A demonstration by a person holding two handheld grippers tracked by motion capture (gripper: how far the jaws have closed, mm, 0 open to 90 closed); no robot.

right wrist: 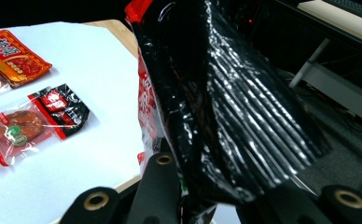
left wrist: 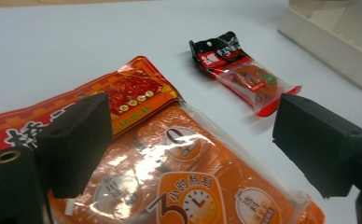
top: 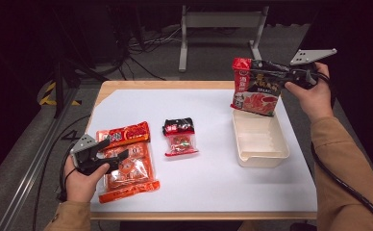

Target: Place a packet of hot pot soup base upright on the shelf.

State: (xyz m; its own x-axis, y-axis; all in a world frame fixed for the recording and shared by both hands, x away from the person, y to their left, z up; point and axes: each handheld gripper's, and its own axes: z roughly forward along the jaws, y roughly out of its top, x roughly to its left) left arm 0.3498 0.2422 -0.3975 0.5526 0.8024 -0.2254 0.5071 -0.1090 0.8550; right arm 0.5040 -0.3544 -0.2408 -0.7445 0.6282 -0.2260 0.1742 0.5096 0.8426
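High view shows a person seated at a wooden surface [top: 208,85] covered by a white sheet, with a handheld tool in each hand. At upper right, the right tool [top: 271,77] is clamped on a red and black snack bag [top: 255,87], holding it upright in the air just above the far end of a cream tray [top: 263,159] whose inside looks bare. At lower left, the left tool [top: 113,153] hovers over a large orange packet [top: 129,168] lying flat; its jaws stand wide apart with nothing pressed between them. A small red and black packet [top: 180,136] lies flat mid-sheet, between the orange packet and the tray. Judging from this, the packing has barely begun: the first bag is about to be lowered in, and two packets remain on the sheet.
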